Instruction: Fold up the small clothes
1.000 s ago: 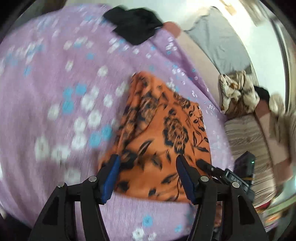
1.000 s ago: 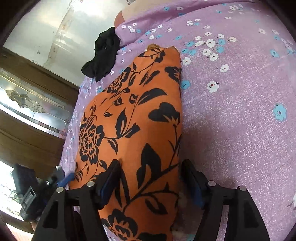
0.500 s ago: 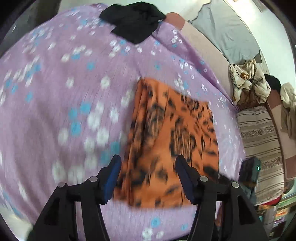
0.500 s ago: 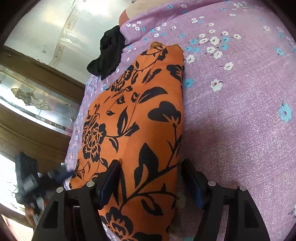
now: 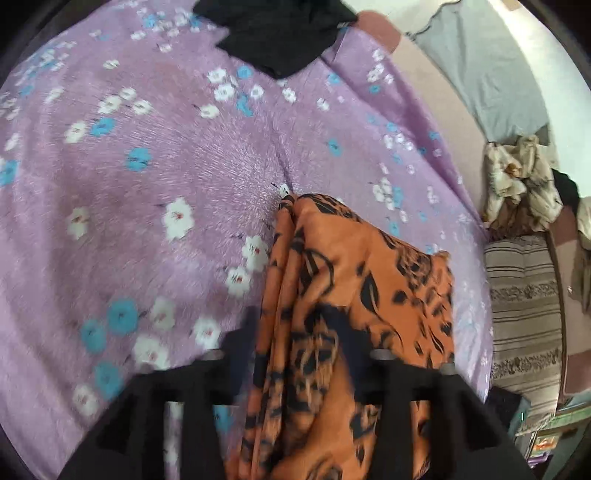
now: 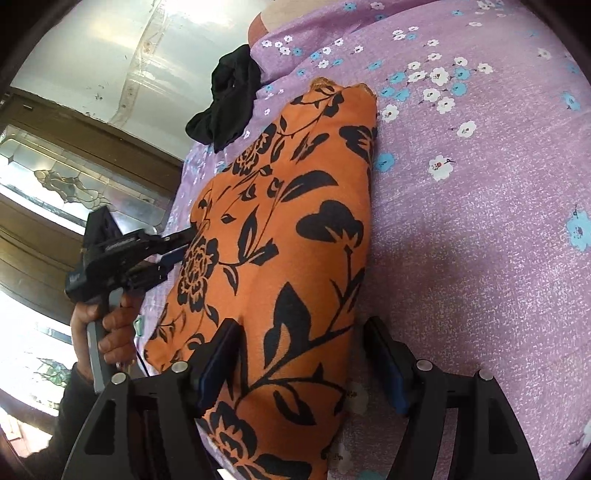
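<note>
An orange cloth with black flowers (image 5: 369, 280) lies folded into a long strip on the purple floral bedsheet (image 5: 147, 184). My left gripper (image 5: 291, 336) is blurred, over the strip's layered left edge. Its jaws are opening, with the cloth's edge between them and no pad pressing on it. In the right wrist view the same orange cloth (image 6: 295, 229) runs away from me. My right gripper (image 6: 303, 354) stands open astride its near right side. A hand (image 6: 110, 325) holds the left gripper (image 6: 173, 247) at the cloth's left edge.
A black garment (image 5: 273, 29) lies crumpled at the sheet's far end, also the black garment (image 6: 229, 99) beyond the cloth. Right of the bed are a beige bundle (image 5: 521, 177) and a striped cushion (image 5: 524, 302). A wood-framed glass panel (image 6: 74, 173) stands at the left.
My left gripper has moved along the cloth's left side toward the far end; in the right wrist view it rose from the lower left corner to mid-left. The right gripper stayed put.
</note>
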